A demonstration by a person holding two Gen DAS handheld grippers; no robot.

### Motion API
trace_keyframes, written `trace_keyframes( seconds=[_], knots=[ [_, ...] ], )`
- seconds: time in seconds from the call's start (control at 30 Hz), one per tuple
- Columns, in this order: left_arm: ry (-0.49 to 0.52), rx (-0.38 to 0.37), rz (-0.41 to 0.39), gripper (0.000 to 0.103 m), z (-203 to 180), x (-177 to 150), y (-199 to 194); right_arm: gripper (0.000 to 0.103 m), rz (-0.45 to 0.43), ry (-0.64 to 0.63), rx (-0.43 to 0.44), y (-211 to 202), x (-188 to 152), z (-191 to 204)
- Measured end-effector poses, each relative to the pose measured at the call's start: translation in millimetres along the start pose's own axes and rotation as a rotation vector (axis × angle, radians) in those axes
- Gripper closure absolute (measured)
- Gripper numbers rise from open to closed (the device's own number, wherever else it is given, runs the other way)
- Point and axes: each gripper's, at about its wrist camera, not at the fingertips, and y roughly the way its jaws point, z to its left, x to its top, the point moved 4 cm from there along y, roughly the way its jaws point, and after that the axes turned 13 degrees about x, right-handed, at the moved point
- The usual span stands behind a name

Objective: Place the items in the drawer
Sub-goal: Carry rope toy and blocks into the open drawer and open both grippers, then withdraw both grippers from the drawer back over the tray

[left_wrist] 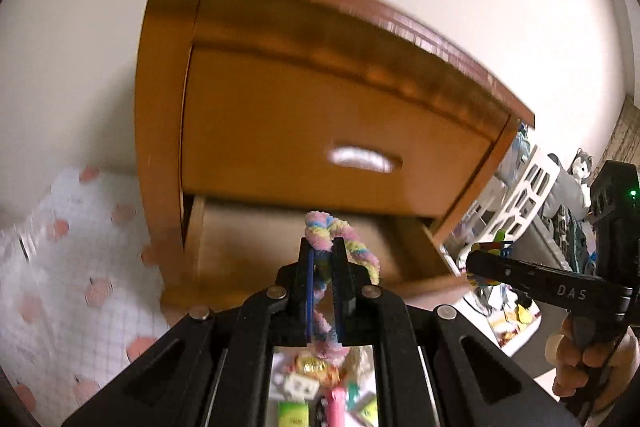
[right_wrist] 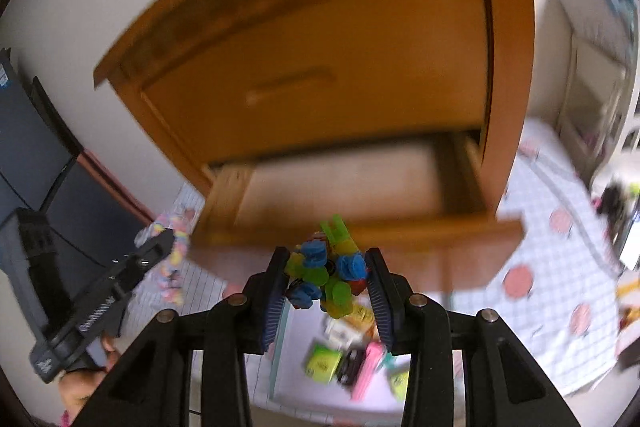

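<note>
A wooden nightstand point(left_wrist: 280, 99) has its bottom drawer point(left_wrist: 296, 247) pulled open, and the part of the drawer's inside that I see is bare point(right_wrist: 340, 183). My left gripper point(left_wrist: 323, 247) is shut on a fuzzy pastel twisted rope point(left_wrist: 340, 231), held just in front of the drawer. My right gripper point(right_wrist: 326, 267) is shut on a bundle of blue, green and red plastic pieces point(right_wrist: 324, 269), hovering over the drawer's front panel point(right_wrist: 400, 239). Each gripper shows in the other's view: the right gripper point(left_wrist: 480, 267) at the right edge, the left gripper point(right_wrist: 164, 239) at the left.
Below the grippers lie several small items on a pale tray point(right_wrist: 344, 359): green packets, a pink bar, a dark piece. A checked cloth with pink dots point(right_wrist: 560, 267) covers the floor. White shelving point(left_wrist: 520, 195) with plush toys stands right of the nightstand. The upper drawer point(left_wrist: 320, 131) is closed.
</note>
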Motion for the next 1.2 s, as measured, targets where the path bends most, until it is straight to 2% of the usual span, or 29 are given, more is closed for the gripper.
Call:
trace_keyframes(
  seconds=[0.17, 0.43, 0.67, 0.73, 0.8, 0.87, 0.93, 1.07, 1.2],
  knots=[
    [0.006, 0.001, -0.002, 0.095, -5.1, 16.0, 13.0, 0.062, 0.005, 0.011, -0.041, 4.9, 26.1, -2.6],
    [0.006, 0.049, 0.065, 0.095, -2.4, 17.0, 51.3, 0.062, 0.057, 0.044, -0.111, 37.4, 27.4, -23.2],
    [0.030, 0.076, 0.079, 0.094, -3.9, 11.8, 67.2, 0.062, 0.084, 0.046, -0.135, 55.6, 25.2, -28.4],
    [0.035, 0.084, 0.088, 0.090, -2.9, 9.3, 69.1, 0.061, 0.084, 0.056, -0.133, 55.7, 26.1, -28.1],
    [0.030, 0.089, 0.092, 0.076, -3.2, 8.1, 72.8, 0.061, 0.080, 0.061, -0.119, 56.9, 27.2, -28.4],
    [0.021, 0.092, 0.092, 0.068, -1.2, 6.3, 73.8, 0.058, 0.075, 0.069, -0.121, 57.1, 28.6, -29.3],
    [0.019, 0.094, 0.094, 0.066, -0.3, 4.8, 75.8, 0.050, 0.076, 0.079, -0.120, 57.1, 28.5, -30.4],
    [0.021, 0.110, 0.098, 0.047, 1.9, 2.3, 80.1, 0.049, 0.089, 0.061, -0.141, 59.1, 25.9, -31.7],
    [0.017, 0.143, 0.108, 0.038, 4.4, -0.2, 85.1, 0.040, 0.091, 0.067, -0.145, 61.4, 22.6, -35.1]
  ],
)
